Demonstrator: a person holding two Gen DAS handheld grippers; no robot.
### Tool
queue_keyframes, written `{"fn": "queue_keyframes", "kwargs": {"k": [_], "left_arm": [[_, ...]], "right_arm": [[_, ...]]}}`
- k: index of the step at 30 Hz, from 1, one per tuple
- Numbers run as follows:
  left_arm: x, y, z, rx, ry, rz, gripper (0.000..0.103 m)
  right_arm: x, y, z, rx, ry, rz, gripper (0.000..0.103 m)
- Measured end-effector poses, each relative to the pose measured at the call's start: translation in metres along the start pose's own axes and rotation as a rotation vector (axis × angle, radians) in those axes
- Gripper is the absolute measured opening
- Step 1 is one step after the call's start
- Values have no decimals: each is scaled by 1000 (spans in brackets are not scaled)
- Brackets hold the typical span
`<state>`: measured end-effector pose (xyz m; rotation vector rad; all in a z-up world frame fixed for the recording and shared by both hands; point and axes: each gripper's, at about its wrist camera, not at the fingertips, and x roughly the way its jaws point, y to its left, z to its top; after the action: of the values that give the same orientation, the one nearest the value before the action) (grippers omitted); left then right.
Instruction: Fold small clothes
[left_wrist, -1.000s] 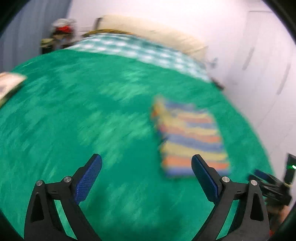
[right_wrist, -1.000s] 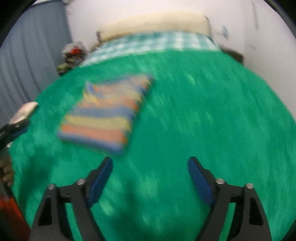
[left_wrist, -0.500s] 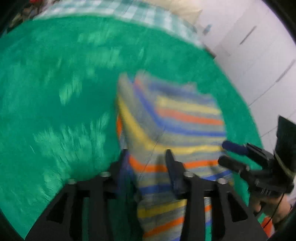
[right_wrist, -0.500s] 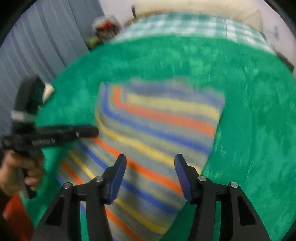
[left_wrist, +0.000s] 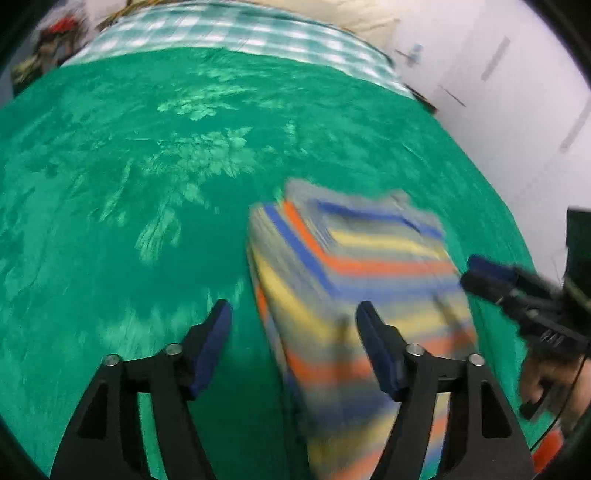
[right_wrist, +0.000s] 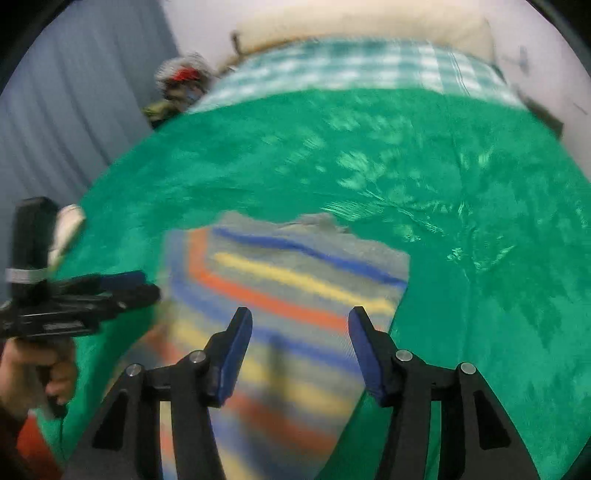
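A folded striped garment (left_wrist: 354, 266), grey with blue, orange and yellow stripes, lies on the green bedspread (left_wrist: 147, 155). My left gripper (left_wrist: 293, 319) is open, straddling the garment's left edge without holding it. My right gripper (right_wrist: 299, 325) is open above the garment (right_wrist: 295, 280), empty. The right gripper also shows at the right of the left wrist view (left_wrist: 491, 277). The left gripper shows at the left of the right wrist view (right_wrist: 125, 284). The picture is blurred.
A green checked sheet (right_wrist: 351, 70) and a cream pillow (right_wrist: 369, 26) lie at the far end of the bed. Grey curtains (right_wrist: 74, 92) hang on the left, with clutter (right_wrist: 181, 81) beside the bed. A white wall (left_wrist: 517, 92) stands on the right.
My left gripper was shut on the garment's edge half a second ago and has opened, letting it go. My right gripper has opened wider. Both have pulled back a little.
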<state>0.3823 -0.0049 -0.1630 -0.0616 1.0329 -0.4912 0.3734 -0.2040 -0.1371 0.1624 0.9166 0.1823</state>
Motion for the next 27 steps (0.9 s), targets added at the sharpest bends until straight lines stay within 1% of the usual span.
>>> {"fn": "queue_keyframes", "kwargs": {"k": [1,2,3,4,5,6,7,8,9,10,11,12,13,14,17,21,22,24,25,27], "left_arm": [[-6,-3,-10,6,3,-1,85],[-12,-9,-30,17,6,-3,93],[-12,-10,-44,26,17,14,95],[-5,-8,-49,40,43,48,95],[3,-8,-56,53,72,87,95],[10,-8,-63,62,102,131,95],[11,-10,-69,69,105,166,95],[3,-13,-71,68,86,187,95],[-6,-15,-71,66,66,203,95],[-18,-19,-71,71,35,220,95],[-30,-24,-72,84,0,235,97],[-37,-28,-73,94,-21,246,98],[-46,-32,-73,107,-44,264,98],[-51,-35,-73,117,-53,273,98],[-53,-42,-71,139,-51,288,98],[-57,-44,-65,149,-53,294,98],[-59,-46,-69,153,-53,298,98],[-56,-44,-64,159,-48,307,98],[-63,-45,-68,162,-45,310,98],[-60,-42,-65,169,-33,308,98]], "right_arm": [[-11,5,-10,-11,-6,17,55],[-23,13,-27,-18,-7,38,55],[-28,19,-45,-16,0,50,59],[-26,23,-60,-15,20,52,65],[-18,26,-77,-16,64,49,67],[-4,26,-93,-15,138,30,67],[5,27,-108,-13,194,-10,67],[-5,29,-114,-6,156,-37,67],[-15,29,-114,5,134,-38,69],[-32,29,-113,28,97,-23,76],[-49,28,-112,44,49,-18,80],[-63,28,-112,48,3,-31,87],[-73,29,-110,46,-26,-46,89],[-81,30,-110,41,-46,-60,89],[-91,27,-111,40,-44,-76,89],[-101,28,-112,63,-45,-72,89],[-103,25,-112,61,-47,-72,89],[-100,23,-109,58,-45,-75,89],[-100,19,-114,60,-43,-75,89],[-93,13,-111,75,-43,-70,89]]}}
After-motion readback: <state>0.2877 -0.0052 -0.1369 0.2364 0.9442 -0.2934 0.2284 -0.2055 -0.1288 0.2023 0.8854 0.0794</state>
